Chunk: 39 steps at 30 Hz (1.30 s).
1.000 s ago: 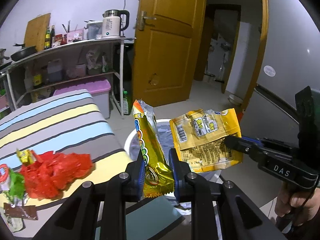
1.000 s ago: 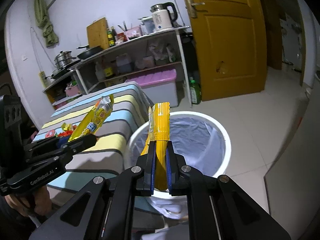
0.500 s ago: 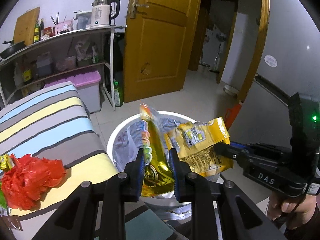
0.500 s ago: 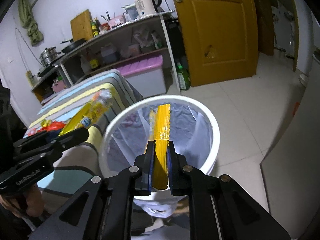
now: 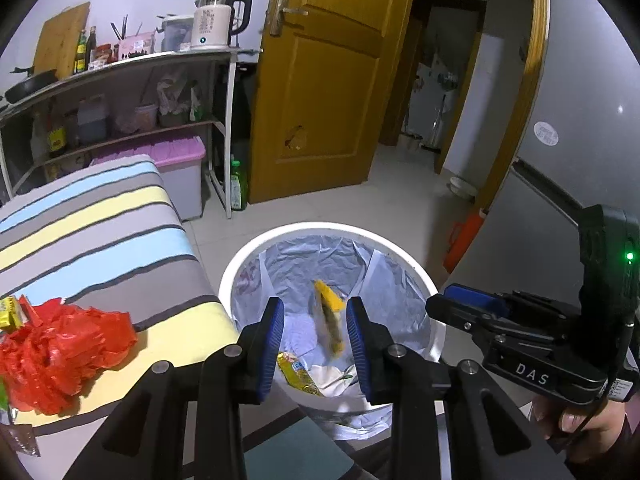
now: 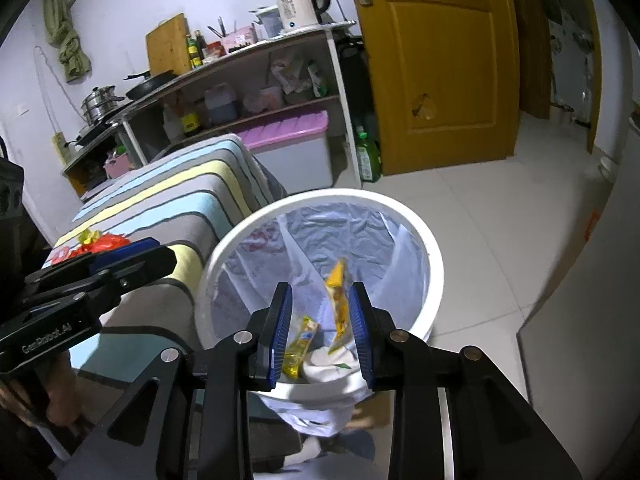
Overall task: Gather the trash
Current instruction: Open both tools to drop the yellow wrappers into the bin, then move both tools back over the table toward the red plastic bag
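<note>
Both grippers hang over a white bin [image 5: 332,227] [image 6: 320,197] lined with a pale bag. The jaws of my left gripper [image 5: 316,344] are opening and nothing is pressed between its blue pads. A gold snack packet [image 5: 297,374] [image 6: 302,343] lies at the bottom of the bin. My right gripper [image 6: 320,332] is opening too, and its pads touch nothing. A blurred yellow packet [image 6: 338,304] [image 5: 329,320] is dropping free inside the bin below them. Each gripper shows in the other's view: the right gripper [image 5: 444,305] and the left gripper [image 6: 166,257].
A striped table [image 5: 100,232] stands left of the bin, with a red plastic bag [image 5: 60,344] and small wrappers [image 5: 10,312] on it. Behind are a cluttered shelf [image 5: 120,64], a purple-lidded box [image 5: 176,152], a green bottle [image 5: 239,184] and a brown door [image 5: 332,92]. White paper [image 5: 332,376] lies in the bin.
Both grippers sank over the bin and opened. The gold packet left the left gripper and the yellow packet left the right one. Both packets dropped into the bin.
</note>
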Tool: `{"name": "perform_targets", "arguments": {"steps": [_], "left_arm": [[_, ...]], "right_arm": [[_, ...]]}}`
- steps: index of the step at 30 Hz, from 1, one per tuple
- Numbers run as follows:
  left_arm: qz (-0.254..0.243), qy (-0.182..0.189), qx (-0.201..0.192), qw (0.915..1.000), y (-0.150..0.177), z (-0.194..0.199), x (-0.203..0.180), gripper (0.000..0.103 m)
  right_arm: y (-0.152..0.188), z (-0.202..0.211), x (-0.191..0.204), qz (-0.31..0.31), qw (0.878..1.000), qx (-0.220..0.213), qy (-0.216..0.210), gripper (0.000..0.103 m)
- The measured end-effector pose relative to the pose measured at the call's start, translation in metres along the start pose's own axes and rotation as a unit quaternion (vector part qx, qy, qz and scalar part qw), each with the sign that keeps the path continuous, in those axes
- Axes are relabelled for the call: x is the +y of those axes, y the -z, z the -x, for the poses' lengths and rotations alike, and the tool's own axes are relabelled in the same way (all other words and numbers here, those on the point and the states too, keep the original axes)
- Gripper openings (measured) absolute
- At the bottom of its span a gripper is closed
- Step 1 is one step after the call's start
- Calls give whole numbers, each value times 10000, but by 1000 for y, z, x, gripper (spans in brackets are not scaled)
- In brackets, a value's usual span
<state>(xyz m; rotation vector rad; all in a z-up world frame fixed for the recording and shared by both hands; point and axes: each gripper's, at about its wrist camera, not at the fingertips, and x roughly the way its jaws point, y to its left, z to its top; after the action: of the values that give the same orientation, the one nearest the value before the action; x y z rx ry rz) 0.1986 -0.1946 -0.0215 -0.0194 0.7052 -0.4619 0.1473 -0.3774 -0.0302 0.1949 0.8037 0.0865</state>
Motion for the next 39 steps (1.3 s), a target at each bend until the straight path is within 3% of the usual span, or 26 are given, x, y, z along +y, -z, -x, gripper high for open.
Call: {"name": "perform_targets", "arguments": {"steps": [8,14,39], "left_arm": [[83,-142,-352,9992,3,41,8,32],[211,-274,-552,9979,11,71,17,41],[650,-1108,-1052,9861,50,171,73,41]], "right_arm": [[-4,25,32,304,9990,-269,-185,31],[-4,37,61,553,9972,-359,-353,31],[8,53,166,1435,9823,-480,-1103,31]]}}
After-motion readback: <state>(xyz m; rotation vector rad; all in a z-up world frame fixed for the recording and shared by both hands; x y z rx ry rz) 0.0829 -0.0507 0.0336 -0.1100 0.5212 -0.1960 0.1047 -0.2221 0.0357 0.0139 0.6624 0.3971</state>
